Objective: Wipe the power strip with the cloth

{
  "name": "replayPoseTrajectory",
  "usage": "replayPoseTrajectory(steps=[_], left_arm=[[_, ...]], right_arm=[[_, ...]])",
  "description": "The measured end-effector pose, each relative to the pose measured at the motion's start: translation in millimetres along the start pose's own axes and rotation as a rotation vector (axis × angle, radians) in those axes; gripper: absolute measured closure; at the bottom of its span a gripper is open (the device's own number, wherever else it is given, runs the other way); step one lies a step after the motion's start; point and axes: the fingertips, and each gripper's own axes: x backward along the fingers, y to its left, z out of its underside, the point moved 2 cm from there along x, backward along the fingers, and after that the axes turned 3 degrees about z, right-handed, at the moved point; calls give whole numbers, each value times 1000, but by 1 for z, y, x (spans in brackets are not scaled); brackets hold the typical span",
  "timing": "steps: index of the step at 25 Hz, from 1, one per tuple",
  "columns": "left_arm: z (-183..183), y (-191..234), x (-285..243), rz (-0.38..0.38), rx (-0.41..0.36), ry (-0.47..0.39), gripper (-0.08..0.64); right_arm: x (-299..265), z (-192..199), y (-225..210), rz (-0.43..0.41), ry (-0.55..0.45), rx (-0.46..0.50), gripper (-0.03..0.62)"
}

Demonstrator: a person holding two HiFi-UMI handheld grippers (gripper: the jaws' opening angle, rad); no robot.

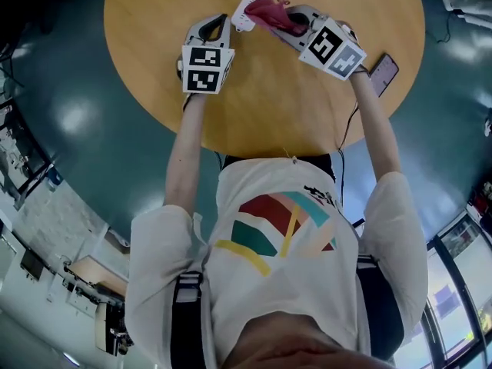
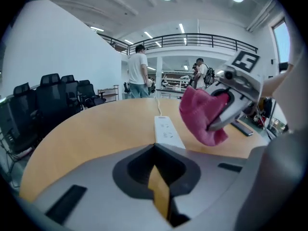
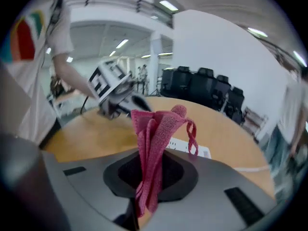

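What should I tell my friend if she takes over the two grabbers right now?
Left gripper: shut, nothing in it, by the near end of the power strip; whether it touches the strip is unclear.
Right gripper: shut on the red cloth, held up beside the strip, apparently not touching it.
Things: the strip lies flat on the round wooden table; a phone lies to the right.
Done: the cloth is in the gripper.
Left: lower the cloth onto the strip and wipe along it. The pictures don't show whether any wiping has been done.
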Motion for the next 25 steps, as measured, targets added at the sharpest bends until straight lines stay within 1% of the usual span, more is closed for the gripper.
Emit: replayPoseTrajectory(steps=[2,3,4,5,8,11,13,15,16,20,23,25], left_arm=[[-13,1,-10,9,-17,6,518],[-19,1,-13,10,-26,4,518],[-23,1,-15,8,-39,3,518],[-25,-1,-17,7,-54,8,518],[-19,-8,-28,27,-93,42,518],[-9,-13,-37,59,-102,77,518],[-7,-13,-38,67,-91,69,518],[-6,-12,-39,70,-74,59,518],[-6,-13,-39,71,-78,57,518],[-9,-16,-40,58,-183,57,518],[-9,-15,-38,60,-201,60,518],[-8,-17,-38,64,-211,63,518]], right_arm=[[-3,8,11,28,99,295,554],[-6,12,16,32,144,417,554],[-8,15,22,25,175,504,552],[-11,17,28,9,190,555,552],[-22,21,38,-40,202,656,554],[-33,27,39,-56,236,825,554],[-40,28,38,-63,240,914,554],[-46,27,36,-54,230,963,552],[-48,26,33,-42,223,974,554],[-53,23,24,-19,197,976,552],[-53,23,22,-14,184,980,552],[-53,28,17,-3,192,971,552]])
